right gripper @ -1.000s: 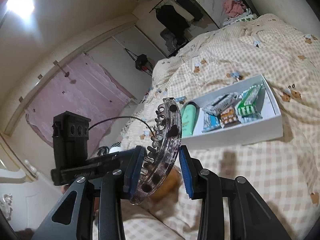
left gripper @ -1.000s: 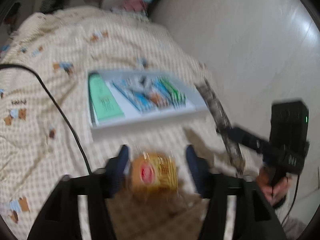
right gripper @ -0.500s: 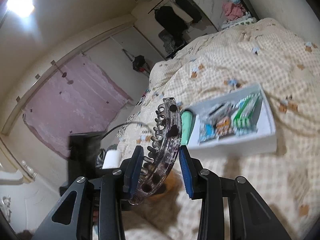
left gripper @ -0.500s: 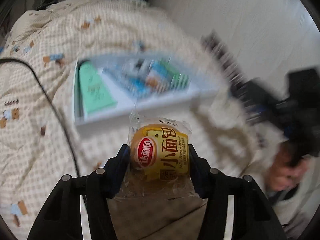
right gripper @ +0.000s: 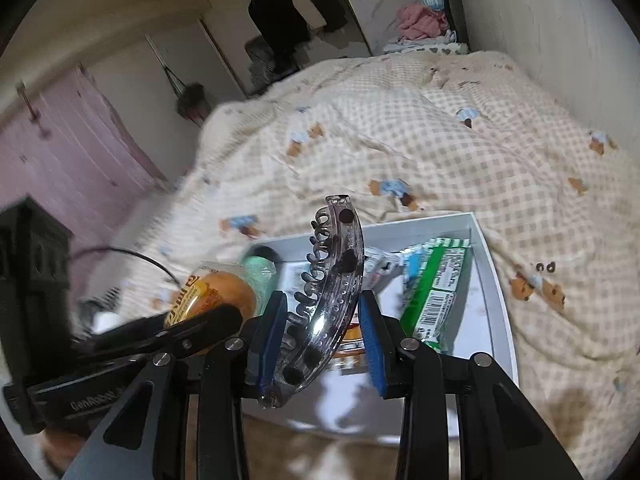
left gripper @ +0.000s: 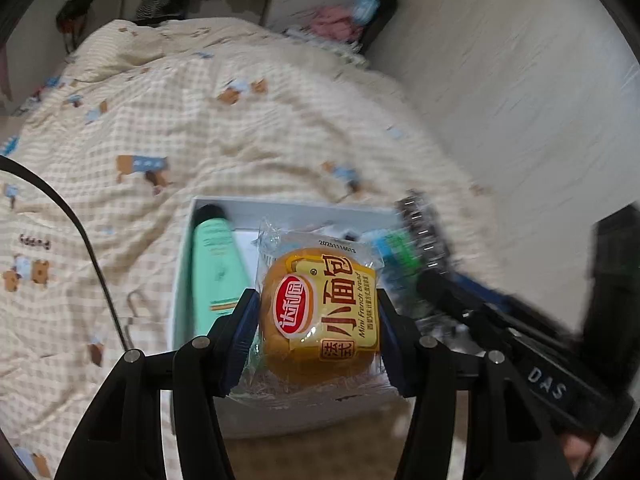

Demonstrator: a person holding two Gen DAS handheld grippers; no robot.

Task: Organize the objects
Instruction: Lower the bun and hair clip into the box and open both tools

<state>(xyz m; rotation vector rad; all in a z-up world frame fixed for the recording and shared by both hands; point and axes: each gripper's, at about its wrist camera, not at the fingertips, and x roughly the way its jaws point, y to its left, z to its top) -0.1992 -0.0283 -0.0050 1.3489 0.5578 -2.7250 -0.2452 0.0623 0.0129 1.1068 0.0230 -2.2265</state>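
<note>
While a white rectangular cardboard box point(right gripper: 494, 280) at lower centre of both views is already holding a mint-green tube point(left gripper: 214, 268) and green-and-blue packets point(right gripper: 436, 284), two items are waiting: the left gripper point(left gripper: 318, 320) is pinching a yellow wrapped mini bread bun point(left gripper: 320, 312) above it, and the right gripper point(right gripper: 322, 336) is clamping a smoky translucent plastic hair claw point(right gripper: 324, 292).

left wrist: steep down, close | right wrist: same | shared: white box point(left gripper: 280, 208)
</note>
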